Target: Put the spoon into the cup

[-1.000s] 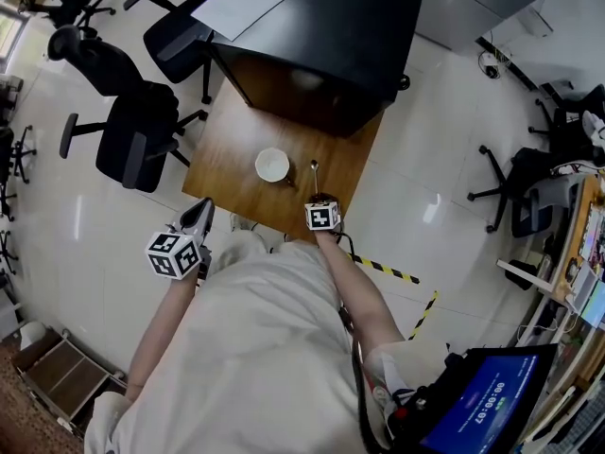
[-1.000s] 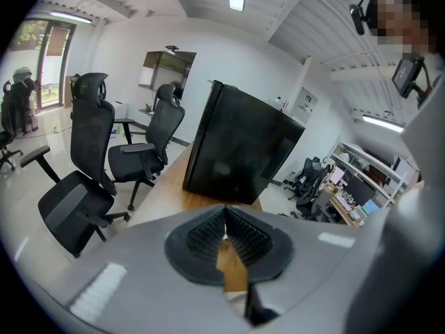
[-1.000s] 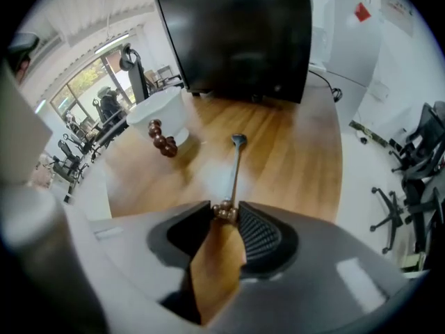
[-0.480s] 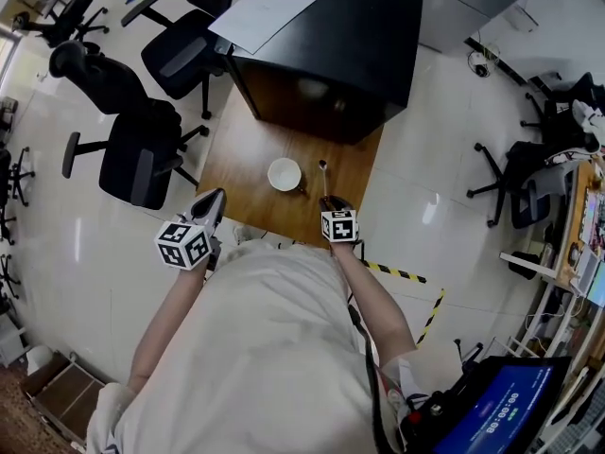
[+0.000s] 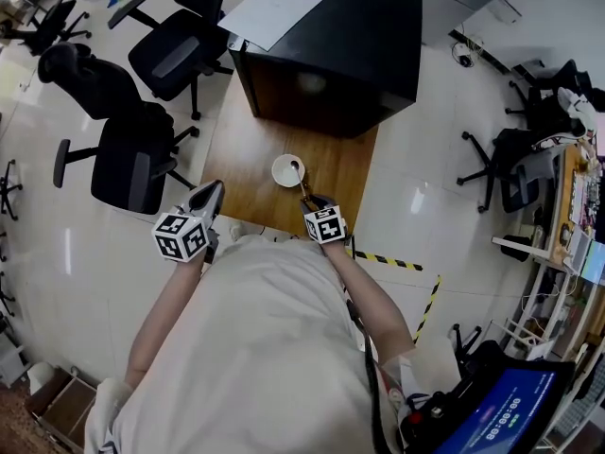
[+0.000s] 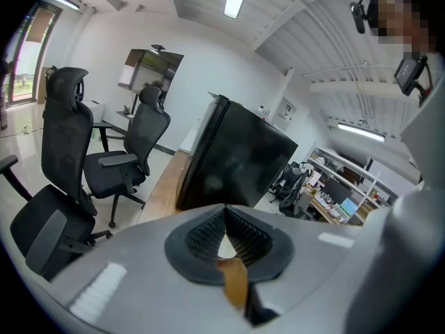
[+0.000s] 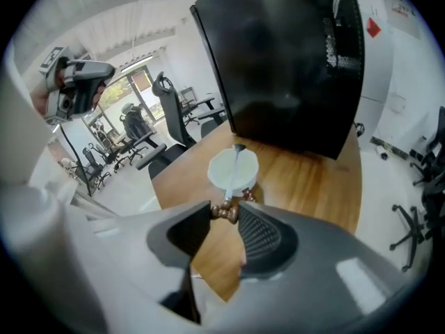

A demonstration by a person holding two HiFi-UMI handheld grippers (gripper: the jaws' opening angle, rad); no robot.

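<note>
Holding the spoon [image 5: 302, 183] clamped in our right gripper [image 5: 307, 200], its bowl over the cup [image 5: 282, 173] at frame centre; our left gripper [image 5: 214, 189], lower left, has jaws together, empty.

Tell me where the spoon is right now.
In the right gripper view, the spoon is clamped by its handle end in the right gripper, its shaft reaching forward across the white cup on the wooden table.

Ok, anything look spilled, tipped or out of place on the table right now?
Nothing stands out. The cup stands upright on the wooden table with no spill around it, and the right gripper holds the spoon by its handle end, its bowl over the cup.
</note>
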